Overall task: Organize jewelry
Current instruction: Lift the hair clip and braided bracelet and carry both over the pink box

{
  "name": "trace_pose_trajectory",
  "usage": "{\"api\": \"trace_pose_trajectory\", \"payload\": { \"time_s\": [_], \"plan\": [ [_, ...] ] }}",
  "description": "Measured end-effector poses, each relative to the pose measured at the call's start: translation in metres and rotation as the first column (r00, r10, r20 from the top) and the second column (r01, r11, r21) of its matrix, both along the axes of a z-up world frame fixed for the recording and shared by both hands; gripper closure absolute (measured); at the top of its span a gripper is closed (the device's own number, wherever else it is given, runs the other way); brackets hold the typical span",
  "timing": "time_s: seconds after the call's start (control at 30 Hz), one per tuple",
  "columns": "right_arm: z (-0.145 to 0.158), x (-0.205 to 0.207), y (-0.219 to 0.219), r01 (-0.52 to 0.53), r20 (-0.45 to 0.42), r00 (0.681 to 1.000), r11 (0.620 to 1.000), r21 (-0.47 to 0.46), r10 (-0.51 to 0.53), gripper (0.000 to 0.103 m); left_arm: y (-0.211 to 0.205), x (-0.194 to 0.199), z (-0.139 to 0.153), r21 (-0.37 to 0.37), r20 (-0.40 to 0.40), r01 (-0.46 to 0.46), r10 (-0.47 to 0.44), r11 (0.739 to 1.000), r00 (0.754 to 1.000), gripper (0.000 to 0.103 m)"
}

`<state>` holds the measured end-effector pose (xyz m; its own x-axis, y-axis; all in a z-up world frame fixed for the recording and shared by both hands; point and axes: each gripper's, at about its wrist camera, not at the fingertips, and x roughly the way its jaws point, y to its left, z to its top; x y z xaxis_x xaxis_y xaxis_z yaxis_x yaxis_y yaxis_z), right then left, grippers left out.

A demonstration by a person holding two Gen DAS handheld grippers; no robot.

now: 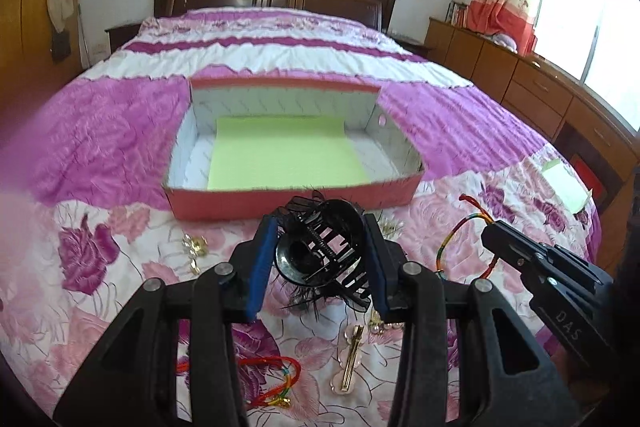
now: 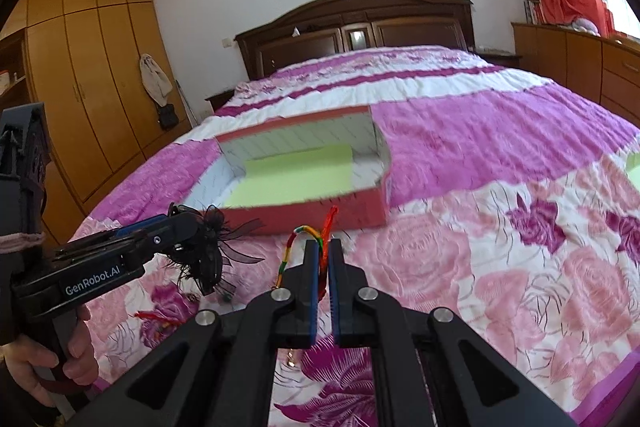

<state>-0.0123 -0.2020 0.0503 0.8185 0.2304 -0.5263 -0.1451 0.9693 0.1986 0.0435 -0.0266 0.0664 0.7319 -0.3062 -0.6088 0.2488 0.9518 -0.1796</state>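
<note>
Jewelry lifted clear of the bed, one piece per hand-held gripper

Jewelry split between both hands and the floral bedspread. Left hand-held gripper clamped by its blue pads on a black claw hair clip with feathery trim, held above the bedspread just short of the red box. Right hand-held gripper pinched fully together on a multicoloured braided cord bracelet, cord looping out to the left of the fingertips, red tassel ends sticking up above them. Red box open on the bed, white-lined, a green sheet flat on its floor, nothing else inside. Still on the bedspread: a red cord bracelet and a gold hair clip beneath the left gripper, small gold pieces to its left. A person's hand wrapped around the left gripper's handle, seen from the right wrist view.
</note>
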Motion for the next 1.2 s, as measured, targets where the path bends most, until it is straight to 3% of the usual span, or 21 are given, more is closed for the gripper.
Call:
{"api": "trace_pose_trajectory", "payload": {
  "time_s": [0.47,0.83,1.03,1.2],
  "plan": [
    [0.046,0.031,0.019,-0.022,0.166,0.986,1.0,-0.02,0.025,0.097,0.014,0.021,0.028,0.046,0.184,-0.081,0.071,0.996,0.98,0.069],
    [0.068,0.086,0.024,0.015,0.253,0.967,1.0,-0.01,-0.012,0.097,0.018,0.062,0.041,0.092,0.324,-0.161,0.123,0.983,0.938,0.069],
    [0.065,0.12,0.026,0.045,0.254,0.967,0.999,-0.025,-0.037,0.097,0.011,0.088,0.035,0.114,0.332,-0.168,0.122,0.979,0.935,0.069],
    [0.053,0.151,0.022,0.05,0.217,0.975,0.998,-0.033,-0.042,0.097,0.006,0.109,0.018,0.122,0.285,-0.158,0.118,0.98,0.951,0.069]
  ]
}}
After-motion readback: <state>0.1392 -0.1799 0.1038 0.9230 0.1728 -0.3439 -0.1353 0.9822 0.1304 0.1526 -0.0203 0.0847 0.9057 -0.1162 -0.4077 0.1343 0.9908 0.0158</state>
